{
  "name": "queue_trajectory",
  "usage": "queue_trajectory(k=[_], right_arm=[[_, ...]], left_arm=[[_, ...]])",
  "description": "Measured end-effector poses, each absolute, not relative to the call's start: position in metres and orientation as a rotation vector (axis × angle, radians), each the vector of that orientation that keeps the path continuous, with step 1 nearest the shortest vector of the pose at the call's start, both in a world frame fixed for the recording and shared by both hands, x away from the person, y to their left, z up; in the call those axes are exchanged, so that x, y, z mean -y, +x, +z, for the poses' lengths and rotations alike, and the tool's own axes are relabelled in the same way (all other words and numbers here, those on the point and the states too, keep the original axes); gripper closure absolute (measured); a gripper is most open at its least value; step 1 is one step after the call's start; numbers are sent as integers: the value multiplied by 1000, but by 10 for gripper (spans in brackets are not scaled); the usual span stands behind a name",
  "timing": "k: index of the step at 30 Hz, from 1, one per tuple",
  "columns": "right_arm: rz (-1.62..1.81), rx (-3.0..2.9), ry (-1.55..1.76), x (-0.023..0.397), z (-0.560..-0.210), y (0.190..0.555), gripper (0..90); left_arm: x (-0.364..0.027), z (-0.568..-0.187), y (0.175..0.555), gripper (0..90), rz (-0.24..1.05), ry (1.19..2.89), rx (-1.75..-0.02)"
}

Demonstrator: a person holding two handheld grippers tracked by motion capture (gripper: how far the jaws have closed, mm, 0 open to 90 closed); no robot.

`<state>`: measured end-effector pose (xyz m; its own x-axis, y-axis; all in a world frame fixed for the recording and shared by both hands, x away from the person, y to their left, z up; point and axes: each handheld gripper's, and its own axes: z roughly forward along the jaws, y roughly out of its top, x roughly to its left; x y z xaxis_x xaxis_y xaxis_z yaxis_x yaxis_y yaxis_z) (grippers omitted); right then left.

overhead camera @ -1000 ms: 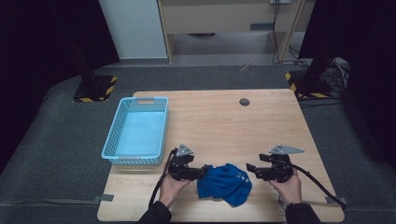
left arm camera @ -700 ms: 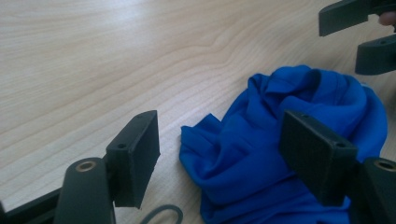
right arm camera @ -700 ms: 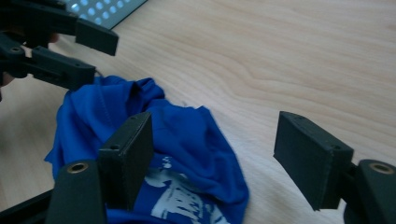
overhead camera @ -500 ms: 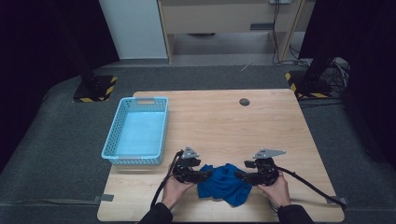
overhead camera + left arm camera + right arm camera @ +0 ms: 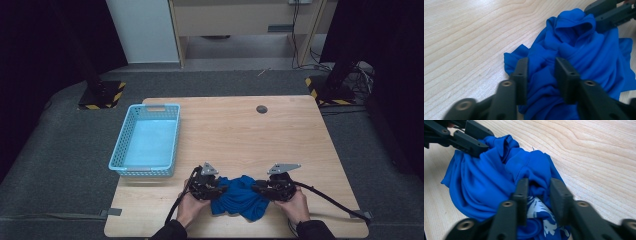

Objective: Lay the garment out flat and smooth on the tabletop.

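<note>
A big wooden table (image 5: 280,135) is seen from above. A light blue basket (image 5: 148,141) is set on its left side, well apart from the rest. A small dark round spot (image 5: 261,109) is seen near the far edge.

A crumpled blue cloth (image 5: 241,198) is lying at the near edge of the table, between two hands. White marks are seen on one fold of it in the right gripper view.

The left gripper (image 5: 541,72) is pushed into the cloth's left side. Its jaws are held a little apart, with blue folds bunched between them. The right gripper (image 5: 537,191) is pushed into the other side, jaws also a little apart around folds.
</note>
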<state>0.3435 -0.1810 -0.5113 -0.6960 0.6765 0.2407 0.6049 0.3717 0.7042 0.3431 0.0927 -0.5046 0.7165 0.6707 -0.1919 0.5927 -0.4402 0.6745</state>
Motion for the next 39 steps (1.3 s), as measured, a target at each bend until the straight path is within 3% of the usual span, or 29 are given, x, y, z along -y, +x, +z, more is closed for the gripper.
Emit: queue_trajectory(k=[2, 4, 24, 32, 39], right_arm=[[1235, -2521, 1180, 180, -511, 343, 810], [1233, -2519, 1174, 179, -510, 342, 829], [1452, -2279, 1195, 194, -468, 335, 872], [1490, -2174, 1149, 195, -433, 343, 873], [1558, -1983, 1149, 201, -376, 369, 873]], left_arm=[[-92, -504, 342, 751, 139, 2166, -946], [-93, -503, 342, 769, 145, 2167, -942], [-100, -463, 334, 790, 254, 1992, -897], [-97, -420, 345, 790, 350, 1913, -863], [-86, -378, 369, 790, 498, 1894, -824]])
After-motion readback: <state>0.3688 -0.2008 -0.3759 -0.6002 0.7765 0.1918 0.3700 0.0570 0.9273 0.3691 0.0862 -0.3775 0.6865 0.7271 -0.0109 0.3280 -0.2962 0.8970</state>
